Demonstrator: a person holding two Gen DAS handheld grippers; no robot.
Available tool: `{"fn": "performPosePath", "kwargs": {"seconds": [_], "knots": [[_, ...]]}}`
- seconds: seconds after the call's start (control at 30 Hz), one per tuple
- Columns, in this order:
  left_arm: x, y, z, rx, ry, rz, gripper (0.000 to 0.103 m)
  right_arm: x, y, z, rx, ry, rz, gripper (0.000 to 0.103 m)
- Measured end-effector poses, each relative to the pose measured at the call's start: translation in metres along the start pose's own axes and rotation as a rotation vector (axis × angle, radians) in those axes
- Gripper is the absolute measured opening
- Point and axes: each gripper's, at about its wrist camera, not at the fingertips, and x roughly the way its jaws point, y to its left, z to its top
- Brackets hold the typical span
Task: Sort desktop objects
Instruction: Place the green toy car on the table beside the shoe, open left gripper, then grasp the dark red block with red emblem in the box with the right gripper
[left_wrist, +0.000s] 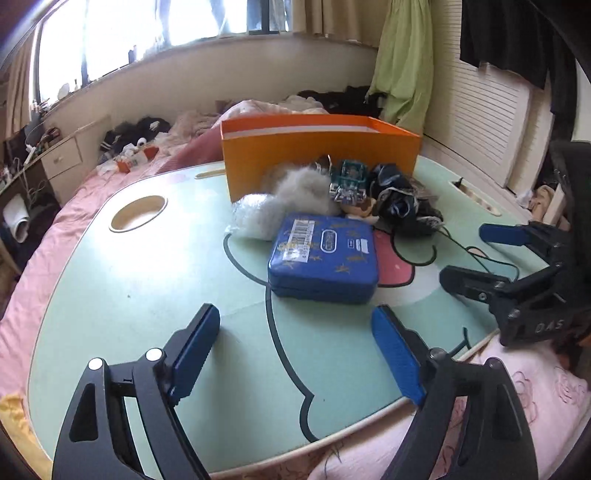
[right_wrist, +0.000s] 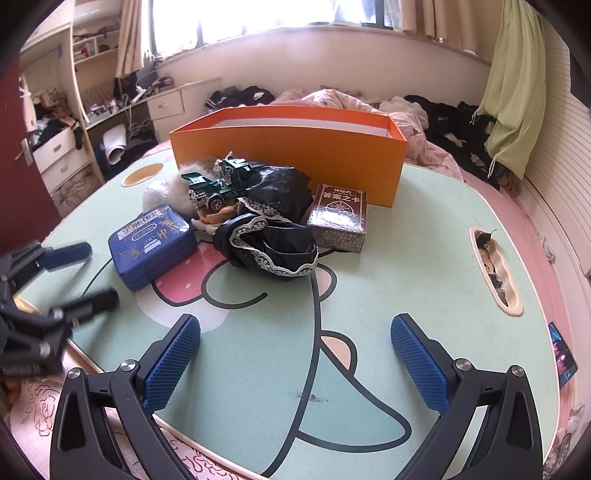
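bare table (right_wrist: 424, 258) front, clutter before orange box (right_wrist: 295, 155)

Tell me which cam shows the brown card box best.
Right wrist. The brown card box sits in full view there, top and front face clear, beside the black lace cloth before the orange box. In the left wrist view it cannot be seen, apparently behind the pile.

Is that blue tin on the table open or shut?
Shut. The blue tin lies flat on the table with its lid seated all round; only a thin seam shows along its side.
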Motion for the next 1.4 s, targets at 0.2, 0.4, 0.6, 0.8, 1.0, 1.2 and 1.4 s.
{"fn": "performPosePath", "kwargs": {"seconds": [0.2, 0.4, 0.6, 0.8, 1.0, 1.2, 1.4], "knots": [[0.015, -0.002, -0.003, -0.02, -0.018, 0.015, 0.103, -0.001, 0.0, 0.0, 0.002, 0.0, 0.0, 0.103], [0.01, 0.0, -0.005, -0.022, -0.047, 0.032, 0.103, -0.001, 0.0, 0.0, 0.002, 0.0, 0.0, 0.103], [0.006, 0.001, -0.003, -0.023, -0.056, 0.036, 0.103, -0.002, -0.001, 0.002, 0.0, 0.013, -0.002, 0.103], [0.005, 0.0, -0.003, -0.024, -0.062, 0.038, 0.103, -0.016, 0.0, 0.046, -0.065, -0.043, -0.048, 0.103], [0.005, 0.0, -0.002, -0.026, -0.067, 0.041, 0.103, -0.021, 0.016, 0.141, -0.085, -0.131, -0.016, 0.103], [0.004, 0.0, -0.003, -0.025, -0.076, 0.037, 0.103, 0.038, 0.012, 0.191, 0.051, 0.014, 0.047, 0.103], [0.004, 0.0, -0.003, -0.026, -0.083, 0.038, 0.103, 0.074, 0.016, 0.182, 0.048, 0.091, 0.002, 0.102]]}}
